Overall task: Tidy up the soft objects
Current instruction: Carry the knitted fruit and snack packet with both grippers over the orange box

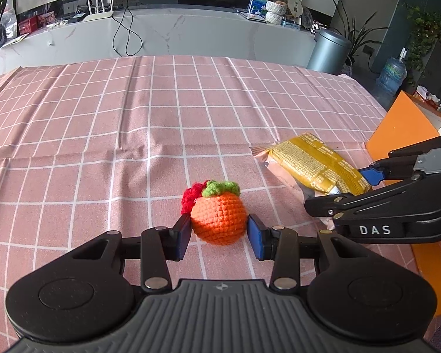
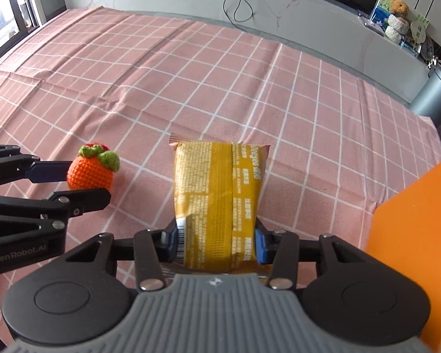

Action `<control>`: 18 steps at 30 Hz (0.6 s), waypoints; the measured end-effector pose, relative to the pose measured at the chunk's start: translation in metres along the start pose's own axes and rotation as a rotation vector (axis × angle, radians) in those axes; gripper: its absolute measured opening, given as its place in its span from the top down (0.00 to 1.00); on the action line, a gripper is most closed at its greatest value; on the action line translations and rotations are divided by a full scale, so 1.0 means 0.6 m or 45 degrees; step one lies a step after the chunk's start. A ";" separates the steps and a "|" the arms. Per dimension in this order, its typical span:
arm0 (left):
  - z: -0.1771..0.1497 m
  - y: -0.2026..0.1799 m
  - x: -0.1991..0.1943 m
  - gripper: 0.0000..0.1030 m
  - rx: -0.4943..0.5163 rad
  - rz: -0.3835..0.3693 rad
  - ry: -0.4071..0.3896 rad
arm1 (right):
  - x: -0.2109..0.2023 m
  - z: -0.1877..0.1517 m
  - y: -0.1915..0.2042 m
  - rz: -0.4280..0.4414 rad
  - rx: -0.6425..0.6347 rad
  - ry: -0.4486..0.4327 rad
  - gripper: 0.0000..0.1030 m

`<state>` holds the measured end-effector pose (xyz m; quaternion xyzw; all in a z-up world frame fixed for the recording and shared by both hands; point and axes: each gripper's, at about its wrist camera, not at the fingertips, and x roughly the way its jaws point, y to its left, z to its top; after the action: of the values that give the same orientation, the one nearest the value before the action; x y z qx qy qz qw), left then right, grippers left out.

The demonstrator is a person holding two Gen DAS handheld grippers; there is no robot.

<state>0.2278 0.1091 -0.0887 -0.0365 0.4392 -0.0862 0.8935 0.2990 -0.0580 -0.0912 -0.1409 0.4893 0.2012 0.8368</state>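
Both grippers gripping soft items on the checked cloth.

Left gripper [image 1: 219, 232]: fingers [image 1: 181, 236] pressed against both sides of the crocheted orange fruit [image 1: 219, 220], which rests on the pink tablecloth [image 1: 132, 117]. Right gripper [image 2: 216, 245]: fingers [image 2: 261, 247] clamped on the near end of the yellow snack packet [image 2: 217, 188], just beside the orange box [image 2: 411, 235].

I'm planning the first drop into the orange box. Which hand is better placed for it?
Right, probably. The right tongs pinch the yellow snack packet beside the orange box. The left tongs hold the crocheted orange fruit farther from it.
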 end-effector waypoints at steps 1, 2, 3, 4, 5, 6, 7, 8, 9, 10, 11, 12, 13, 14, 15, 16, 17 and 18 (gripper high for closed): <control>-0.001 -0.001 -0.004 0.55 -0.003 0.001 -0.004 | -0.010 -0.002 0.000 0.000 0.003 -0.015 0.55; -0.001 -0.002 -0.010 0.55 -0.006 0.002 -0.010 | -0.020 -0.005 -0.001 0.001 0.007 -0.028 0.55; -0.002 -0.004 -0.016 0.55 -0.010 0.002 -0.018 | -0.032 -0.008 -0.001 0.007 0.015 -0.043 0.55; -0.003 -0.006 -0.022 0.55 -0.012 -0.001 -0.026 | -0.043 -0.011 -0.002 0.014 0.021 -0.057 0.55; -0.003 -0.010 -0.030 0.55 -0.017 -0.004 -0.037 | -0.056 -0.015 -0.002 0.020 0.028 -0.072 0.55; -0.004 -0.013 -0.038 0.55 -0.021 -0.008 -0.047 | -0.068 -0.020 -0.003 0.021 0.035 -0.085 0.55; -0.006 -0.017 -0.046 0.55 -0.029 -0.013 -0.059 | -0.081 -0.025 -0.004 0.025 0.045 -0.104 0.55; -0.008 -0.021 -0.054 0.55 -0.036 -0.020 -0.069 | -0.094 -0.031 -0.006 0.030 0.054 -0.121 0.55; -0.010 -0.026 -0.062 0.55 -0.041 -0.028 -0.079 | -0.108 -0.037 -0.008 0.035 0.069 -0.139 0.55; -0.011 -0.032 -0.070 0.55 -0.044 -0.035 -0.089 | -0.121 -0.044 -0.010 0.040 0.082 -0.157 0.55; -0.013 -0.039 -0.079 0.55 -0.044 -0.040 -0.100 | -0.136 -0.050 -0.012 0.045 0.092 -0.178 0.55; -0.015 -0.046 -0.087 0.55 -0.042 -0.044 -0.111 | -0.150 -0.058 -0.015 0.047 0.103 -0.199 0.55; -0.016 -0.052 -0.096 0.55 -0.040 -0.048 -0.122 | -0.163 -0.065 -0.018 0.047 0.113 -0.218 0.55; -0.016 -0.060 -0.105 0.55 -0.037 -0.054 -0.135 | -0.177 -0.073 -0.020 0.049 0.122 -0.240 0.55; -0.016 -0.067 -0.113 0.55 -0.033 -0.060 -0.146 | -0.191 -0.080 -0.023 0.051 0.129 -0.262 0.55; -0.016 -0.075 -0.122 0.55 -0.027 -0.066 -0.160 | -0.205 -0.088 -0.027 0.048 0.137 -0.283 0.55; -0.016 -0.082 -0.130 0.55 -0.023 -0.073 -0.171 | -0.220 -0.097 -0.029 0.041 0.145 -0.308 0.55; -0.016 -0.089 -0.137 0.55 -0.020 -0.082 -0.182 | -0.233 -0.105 -0.031 0.033 0.148 -0.329 0.55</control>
<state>0.1643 0.0720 -0.0229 -0.0635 0.3736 -0.1085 0.9190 0.1986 -0.1294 0.0016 -0.0587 0.3901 0.1997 0.8969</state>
